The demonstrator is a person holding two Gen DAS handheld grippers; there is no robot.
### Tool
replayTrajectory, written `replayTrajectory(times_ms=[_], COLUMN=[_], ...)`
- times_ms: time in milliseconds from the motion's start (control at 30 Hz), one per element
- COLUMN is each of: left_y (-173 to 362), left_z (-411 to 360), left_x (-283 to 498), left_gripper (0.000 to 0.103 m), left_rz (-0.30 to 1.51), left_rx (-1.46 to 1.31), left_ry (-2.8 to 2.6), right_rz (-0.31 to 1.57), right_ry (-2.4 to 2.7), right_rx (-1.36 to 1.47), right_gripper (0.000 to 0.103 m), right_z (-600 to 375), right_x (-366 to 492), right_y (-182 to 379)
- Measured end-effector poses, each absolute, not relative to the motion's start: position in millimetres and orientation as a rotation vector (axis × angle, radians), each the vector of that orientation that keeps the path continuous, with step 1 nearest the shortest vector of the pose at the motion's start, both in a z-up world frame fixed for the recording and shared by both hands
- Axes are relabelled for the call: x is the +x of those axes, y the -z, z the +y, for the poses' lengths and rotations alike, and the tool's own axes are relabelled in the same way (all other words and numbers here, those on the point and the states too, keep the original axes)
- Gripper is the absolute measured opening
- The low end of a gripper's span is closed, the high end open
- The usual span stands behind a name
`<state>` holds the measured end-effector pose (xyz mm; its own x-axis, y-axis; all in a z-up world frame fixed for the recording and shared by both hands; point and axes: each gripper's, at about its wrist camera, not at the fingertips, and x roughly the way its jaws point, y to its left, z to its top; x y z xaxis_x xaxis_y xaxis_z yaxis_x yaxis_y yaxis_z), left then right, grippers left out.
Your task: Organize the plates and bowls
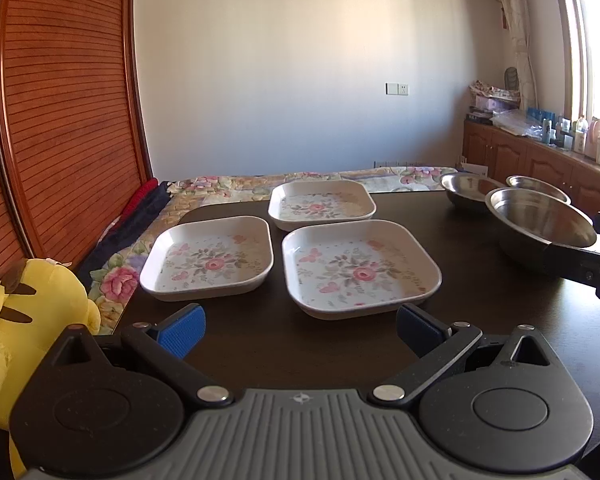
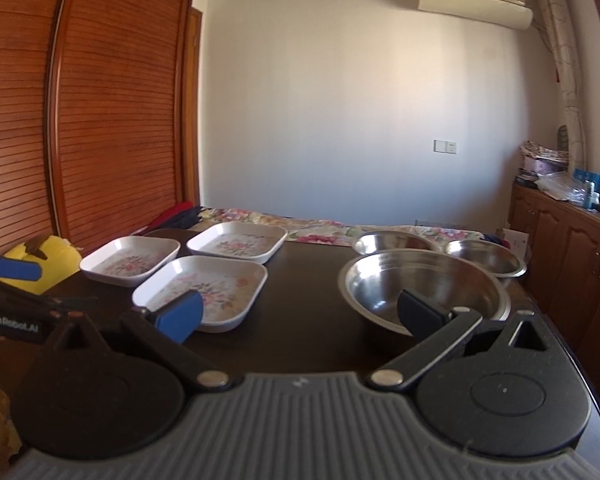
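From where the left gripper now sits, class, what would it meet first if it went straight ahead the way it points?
Most likely the nearest floral plate: it lies on the table just ahead of the open left gripper. Height is unclear, so it might pass over the rim.

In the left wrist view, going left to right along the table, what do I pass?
Yellow plush toy → left floral plate → near floral plate → big steel bowl, with the right tool at its rim.

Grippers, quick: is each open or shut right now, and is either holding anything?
Left tool: open, holding nothing, just short of the nearest plate.
Right tool: open, holding nothing; one finger sits over the big bowl.
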<state>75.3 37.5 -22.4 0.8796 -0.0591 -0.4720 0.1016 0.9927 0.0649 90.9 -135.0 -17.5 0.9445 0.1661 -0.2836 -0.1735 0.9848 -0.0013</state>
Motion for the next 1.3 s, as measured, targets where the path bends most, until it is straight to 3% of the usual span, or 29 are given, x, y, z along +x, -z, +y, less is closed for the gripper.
replayTrajectory(times_ms=[533,633,1133,1300], left_y=[34.1,36.9,46.3,49.4], left_z=[56.2,55.7,60.8,59.7], left_x=[130.6,138.9,167.6,171.4], left_gripper=[0.092,0.088,0.063,0.046], left_rz=[0.545,0.541,0.585,0.599], left_rx=[0.068,0.066,0.014,0.011], left_ry=[0.145,0.154,0.211,0.234], right_rz=[0.368,0.401,0.522,0.540], right_ry=[-0.290,-0.310,-0.344,-0.346], right_rx=[-0.070,-0.067,-0.033,-0.031], right_gripper=[0.102,0.090,0.074,0.068], right_z=[-99.2,-93.2,-81.4,-82.7], right_x=[144.0,157.8,208.3,217.1], right_y=[24.9,30.5,48.2,51.9])
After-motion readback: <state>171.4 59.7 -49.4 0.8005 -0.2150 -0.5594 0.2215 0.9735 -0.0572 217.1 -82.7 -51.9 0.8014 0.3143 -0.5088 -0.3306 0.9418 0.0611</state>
